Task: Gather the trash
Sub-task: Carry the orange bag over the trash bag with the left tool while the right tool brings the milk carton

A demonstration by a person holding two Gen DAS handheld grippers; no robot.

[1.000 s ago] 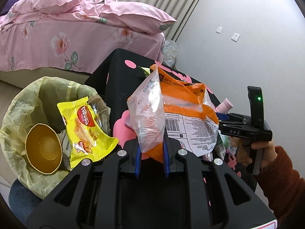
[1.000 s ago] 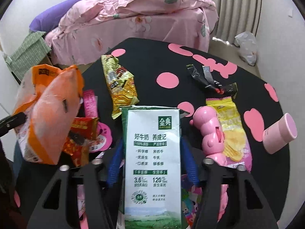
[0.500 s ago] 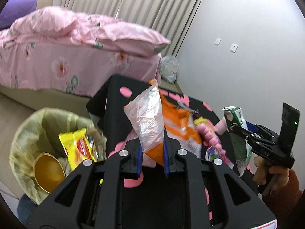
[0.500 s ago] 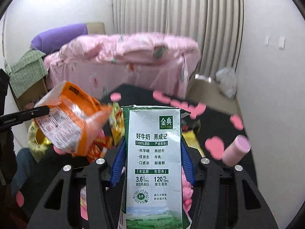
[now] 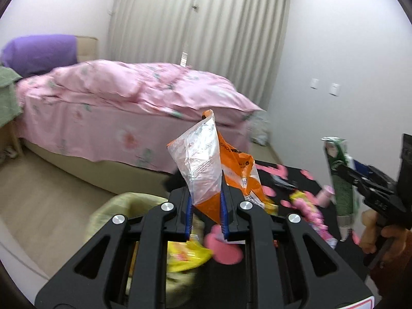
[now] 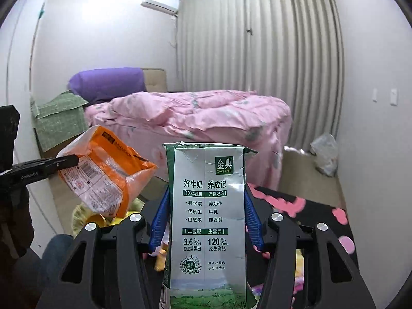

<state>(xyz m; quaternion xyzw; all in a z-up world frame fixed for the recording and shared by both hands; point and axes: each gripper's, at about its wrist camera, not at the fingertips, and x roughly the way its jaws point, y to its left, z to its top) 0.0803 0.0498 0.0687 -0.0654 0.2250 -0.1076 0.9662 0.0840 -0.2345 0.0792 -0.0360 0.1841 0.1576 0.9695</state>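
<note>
My left gripper (image 5: 206, 198) is shut on an orange and clear plastic snack bag (image 5: 206, 164) and holds it up in the air. The bag also shows in the right wrist view (image 6: 103, 172), pinched by the left gripper's fingers (image 6: 61, 163). My right gripper (image 6: 206, 219) is shut on a white and green milk carton (image 6: 207, 216) held upright; the carton shows in the left wrist view (image 5: 340, 177) at the right. A bin with a yellowish bag liner (image 5: 121, 206) sits below the left gripper, with a yellow wrapper (image 5: 185, 257) in it.
A black table with pink spots (image 6: 316, 216) holds more wrappers (image 5: 306, 206) and a pink cup (image 5: 325, 195). A bed with a pink quilt (image 5: 128, 97) stands behind. A white plastic bag (image 6: 324, 157) lies on the floor by the wall.
Both grippers have risen and tilted upward with their loads. The table and the bin have dropped low in both views, and the bed and curtains now fill them.
</note>
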